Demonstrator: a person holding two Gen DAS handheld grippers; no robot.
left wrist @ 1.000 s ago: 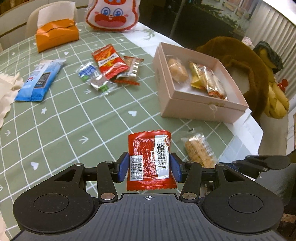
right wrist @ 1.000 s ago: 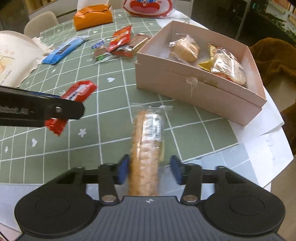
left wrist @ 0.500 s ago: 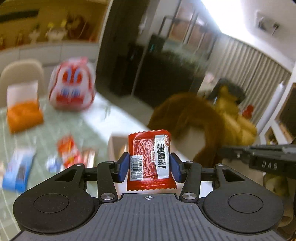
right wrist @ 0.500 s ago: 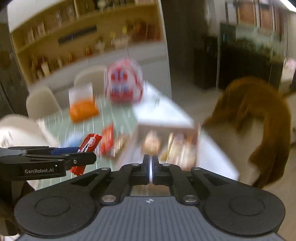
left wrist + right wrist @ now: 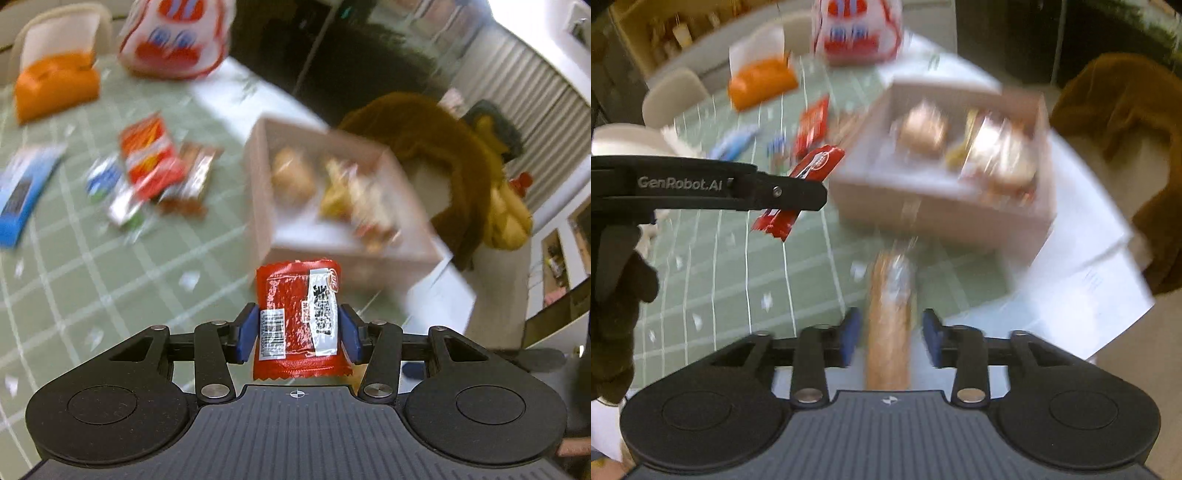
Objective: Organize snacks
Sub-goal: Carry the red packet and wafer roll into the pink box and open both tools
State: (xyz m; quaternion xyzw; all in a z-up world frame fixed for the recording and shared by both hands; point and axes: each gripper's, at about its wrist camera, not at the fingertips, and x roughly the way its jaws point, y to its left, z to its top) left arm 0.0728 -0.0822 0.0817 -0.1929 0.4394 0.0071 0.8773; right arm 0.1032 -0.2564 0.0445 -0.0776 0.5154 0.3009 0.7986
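Note:
My left gripper point(image 5: 297, 334) is shut on a red snack packet point(image 5: 299, 317) and holds it above the green tablecloth, in front of the pink box point(image 5: 266, 206). The packet and the left gripper also show in the right wrist view point(image 5: 801, 188). My right gripper point(image 5: 889, 339) stands open around a long clear-wrapped biscuit pack point(image 5: 890, 317) on the table; its pads do not touch the pack. The pink box point(image 5: 923, 206) lies just beyond it and holds several wrapped snacks. Both views are blurred by motion.
Loose snacks point(image 5: 155, 170) lie left of the box, with a blue packet point(image 5: 22, 192), an orange tissue box point(image 5: 55, 85) and a red-and-white bag point(image 5: 173, 33) farther back. White paper point(image 5: 1082, 273) lies under the box. A brown plush chair point(image 5: 443, 155) stands at the right.
Both grippers swung up to face the room, then back down to the table. The right gripper showed shut and empty half a second ago; now it is open around the biscuit pack. The left kept its packet.

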